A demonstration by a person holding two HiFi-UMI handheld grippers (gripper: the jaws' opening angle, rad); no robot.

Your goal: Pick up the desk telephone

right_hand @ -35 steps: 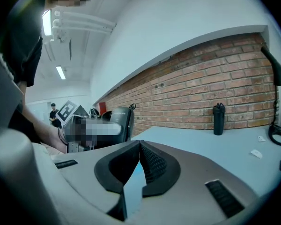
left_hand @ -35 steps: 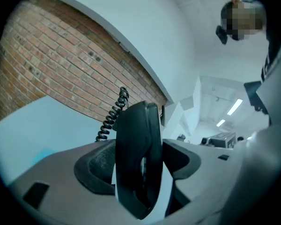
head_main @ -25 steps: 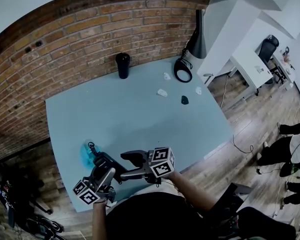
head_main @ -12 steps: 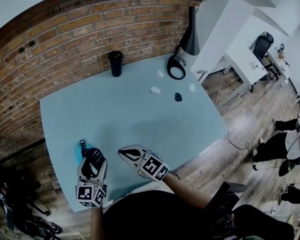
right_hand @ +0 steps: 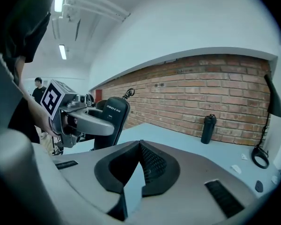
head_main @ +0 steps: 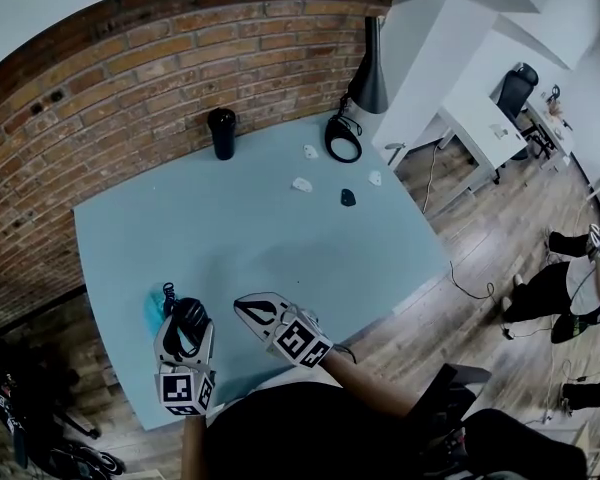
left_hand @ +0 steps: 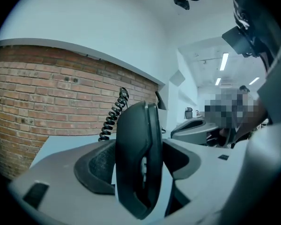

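The black telephone handset (head_main: pixel 188 324) stands on end between the pads of my left gripper (head_main: pixel 185 314), just above the near left part of the pale blue table (head_main: pixel 270 233). In the left gripper view the handset (left_hand: pixel 136 163) fills the gap and both pads press on it; its coiled cord (left_hand: pixel 113 114) rises behind. The cord runs to a blue thing (head_main: pixel 157 304) on the table. My right gripper (head_main: pixel 242 306) hovers a hand's width to the right; its jaws have just been closing and the pads (right_hand: pixel 152 165) now meet with nothing between them. It sees the handset (right_hand: pixel 110 121) at its left.
Along the brick wall stand a black bottle (head_main: pixel 221 133) and a black lamp (head_main: pixel 368 78) with a ring-shaped foot (head_main: pixel 342 140). Small white scraps (head_main: pixel 301 184) and a dark lump (head_main: pixel 347 197) lie at the far right. The table's front edge is just below both grippers.
Both grippers have rolled over. The right gripper, open beside the handset a second ago, has shut and drawn away to the right. The left keeps the handset, now upright.
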